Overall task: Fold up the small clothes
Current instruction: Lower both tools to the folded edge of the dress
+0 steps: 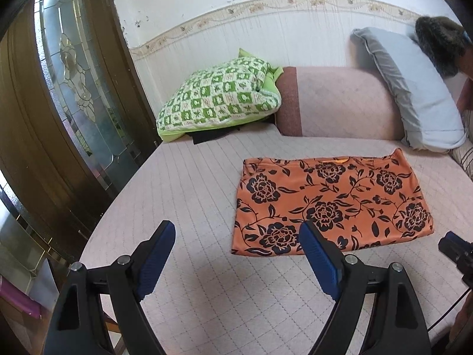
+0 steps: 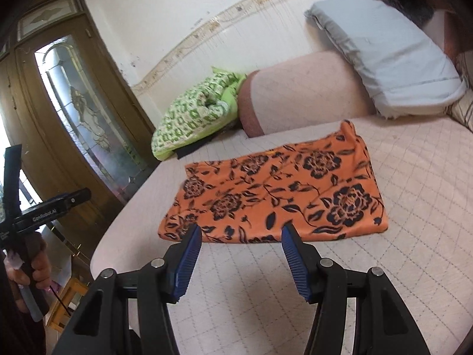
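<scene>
- The orange floral garment (image 1: pixel 331 204) is lying flat on the quilted pink bed cover (image 1: pixel 192 183), already folded into a rough rectangle, its near edge running just ahead of both tools.
- In the right wrist view the same garment (image 2: pixel 275 195) is showing one far corner slightly peaked up, while the rest is sitting smooth with no loose sleeve visible.
- The left gripper (image 1: pixel 236 236) is hovering over bare cover beside the garment's near left corner, its jaws standing wide apart with nothing between them.
- The right gripper (image 2: pixel 241 238) is hanging just short of the near edge, jaws apart at a moderate width and empty; its blue pads (image 2: pixel 189 254) are not touching cloth.
- Judging by the layout, the step in hand is reaching for the near edge to make a further fold, or finishing off the fold.
- To do it well, each tool should be pinching a near corner through all layers at once, so the lower layers are not sliding out.
- Both corners should be rising together and travelling evenly toward the far edge, keeping the crease straight.
- The slick-looking fabric may be slipping, so a firm pinch seems wise.
- Further out, a green checked quilt (image 1: pixel 218 97), a pink bolster (image 1: pixel 334 103) and a grey pillow (image 1: pixel 414 94) are resting against the wall, well apart from the work.
</scene>
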{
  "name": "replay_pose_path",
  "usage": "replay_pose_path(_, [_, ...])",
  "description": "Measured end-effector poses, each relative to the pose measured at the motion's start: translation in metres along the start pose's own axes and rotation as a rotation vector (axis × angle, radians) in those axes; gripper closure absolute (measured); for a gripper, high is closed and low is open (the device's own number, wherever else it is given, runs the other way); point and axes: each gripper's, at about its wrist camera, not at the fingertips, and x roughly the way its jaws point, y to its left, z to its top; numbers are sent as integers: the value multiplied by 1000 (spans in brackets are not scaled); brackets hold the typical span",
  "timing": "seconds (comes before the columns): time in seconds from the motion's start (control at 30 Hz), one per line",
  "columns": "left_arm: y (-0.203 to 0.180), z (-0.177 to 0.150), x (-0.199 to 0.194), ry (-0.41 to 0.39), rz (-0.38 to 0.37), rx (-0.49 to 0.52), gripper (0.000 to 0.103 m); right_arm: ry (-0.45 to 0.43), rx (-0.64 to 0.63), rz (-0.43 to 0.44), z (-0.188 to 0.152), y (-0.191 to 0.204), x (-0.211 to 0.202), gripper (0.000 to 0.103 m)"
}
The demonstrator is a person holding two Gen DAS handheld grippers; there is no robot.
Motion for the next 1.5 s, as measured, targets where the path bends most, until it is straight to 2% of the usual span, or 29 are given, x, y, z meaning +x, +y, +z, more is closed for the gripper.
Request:
replay_pose_path(0.23, [-22, 0, 33, 50, 7, 28, 17, 7, 65, -39, 17, -29, 14, 43])
replay_pose_path(0.57, [-41, -1, 104, 129, 34, 39, 17, 90, 130, -126, 44, -77, 72, 43])
replay_pose_path(0.7, [-42, -4, 162, 256, -13, -4, 17, 145, 153, -155, 49, -97, 104, 43])
replay_pose_path(0.8, [-37, -9, 202, 346, -14, -47, 17, 202, 189, -196, 48, -117, 128, 43])
replay_pose_path(0.97, [-39, -14, 246, 387, 29, -53, 17, 209, 201, -198, 50, -131, 146, 54])
replay_pose_path(1.03, [-41, -19, 261, 406, 37, -57, 15, 219, 193, -202, 50, -132, 153, 54])
replay_pose_path(1.13, [-36, -22, 269, 403, 47, -102, 6, 262, 145, -252, 43, -133, 168, 62])
replay_pose_path(1.2, [-31, -21, 267, 432, 29, -139, 6, 263, 116, -268, 43, -130, 169, 62])
replay_pose_path(1.3, [-25, -21, 251, 450, 23, -142, 6, 250, 129, -261, 44, -129, 164, 63])
replay_pose_path(1.4, [-13, -31, 222, 435, -2, -183, 6, 219, 152, -215, 46, -119, 153, 61])
replay_pose_path(1.5, [5, -49, 196, 441, -51, -273, 6, 189, 113, -144, 44, -93, 144, 61])
